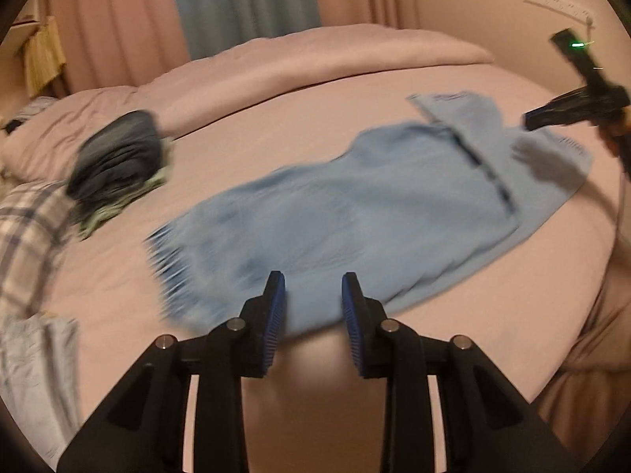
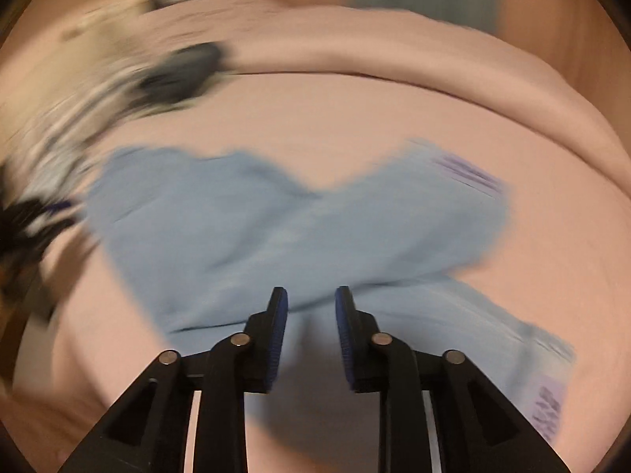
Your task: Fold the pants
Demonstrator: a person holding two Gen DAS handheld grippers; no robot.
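Light blue pants (image 1: 355, 213) lie spread on the pink bed sheet (image 1: 434, 335), folded lengthwise, hem at the left, waistband at the right. My left gripper (image 1: 312, 280) hovers over the pants' near edge, open, with nothing between its blue pads. In the right wrist view the pants (image 2: 276, 228) are blurred, with a purple label near the waist. My right gripper (image 2: 310, 291) is open just above the cloth, not gripping it. The same gripper (image 1: 530, 122) shows at the far right of the left wrist view, over the waistband.
A stack of dark folded clothes (image 1: 118, 157) on green cloth sits at the back left, also blurred in the right wrist view (image 2: 181, 71). A plaid pillow (image 1: 27, 228) and a pale garment (image 1: 31, 354) lie at the left. A rolled pink duvet (image 1: 315, 59) borders the far side.
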